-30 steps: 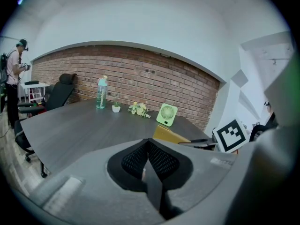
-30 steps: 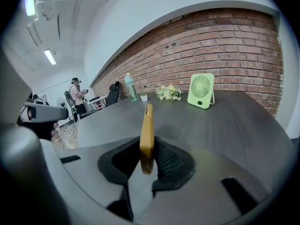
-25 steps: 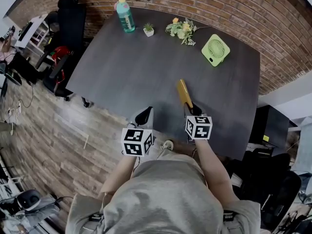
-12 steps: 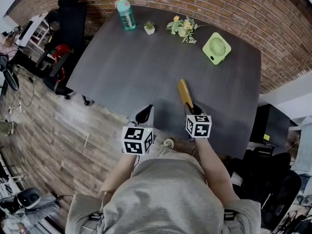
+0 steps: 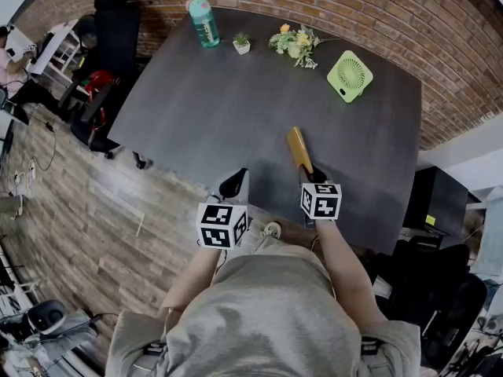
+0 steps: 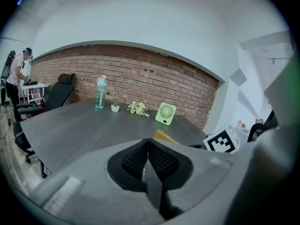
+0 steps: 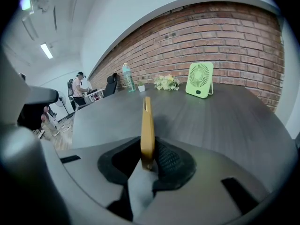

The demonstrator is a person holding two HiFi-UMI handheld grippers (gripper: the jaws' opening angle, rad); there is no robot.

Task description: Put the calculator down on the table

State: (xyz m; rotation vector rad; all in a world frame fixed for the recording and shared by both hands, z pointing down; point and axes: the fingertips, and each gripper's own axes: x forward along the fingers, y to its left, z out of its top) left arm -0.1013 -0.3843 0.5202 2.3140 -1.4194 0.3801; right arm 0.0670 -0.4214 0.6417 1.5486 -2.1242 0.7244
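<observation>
A dark grey wood-grain surface [image 5: 236,108] fills most of the head view, with a red brick wall [image 5: 377,6] behind it. At its near edge the person holds 2 claws, each with a marker cube. The left claw [image 6: 148,146] is clenched: its 2 black ribbed pads are pressed together with nothing between them, and its tip sits by the near edge. The right claw [image 7: 148,149] is clamped on the near end of a slim yellow rectangular calculator [image 5: 298,148], held on edge with 1 thin side up. The calculator's long axis runs straight out from the jaws, away from the person toward the far side of the surface. In the head view it leans slightly left, pointing roughly at the flowers. It is over the near right part of the surface with a soft shadow beside it, and whether its far tip touches down cannot be told. Well apart from it, along the far side, stand 4 things. A round lime-green plastic desk fan [image 5: 350,75] is at the right and a teal plastic drink bottle [image 5: 203,22] at the left. Between them lie a loose bunch of yellow and white flowers [image 5: 295,45] and a small green plant in a white pot [image 5: 241,47].
</observation>
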